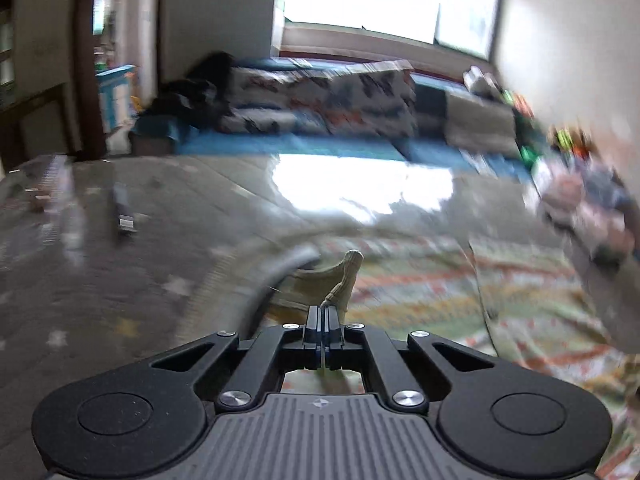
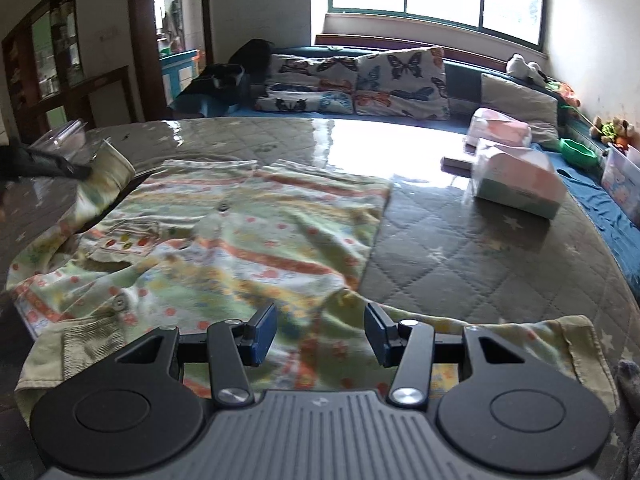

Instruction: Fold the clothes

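A soft, crumpled garment (image 2: 224, 240) in pale green cotton, banded with orange and yellow stripes and small dots, lies spread flat on the worktop (image 2: 460, 248), which wears a grey quilted cover stitched in diamonds under a glossy clear sheet (the window glare sits bright on it). The left gripper (image 1: 324, 312) has its fingers clenched on a ribbed beige cuff (image 1: 348, 276), lifted off the surface; that view is heavily motion-blurred. In the right wrist view this cuff shows raised at the far left edge. The right gripper (image 2: 322, 334) hovers low over the near hem with its fingers released and spread apart, nothing between them. Two boxy tissue packs (image 2: 516, 180), pink and white, stand on the worktop well to the right of the garment. Behind runs a blue bench with butterfly-print cushions (image 2: 360, 80) and plush toys (image 2: 524, 66).
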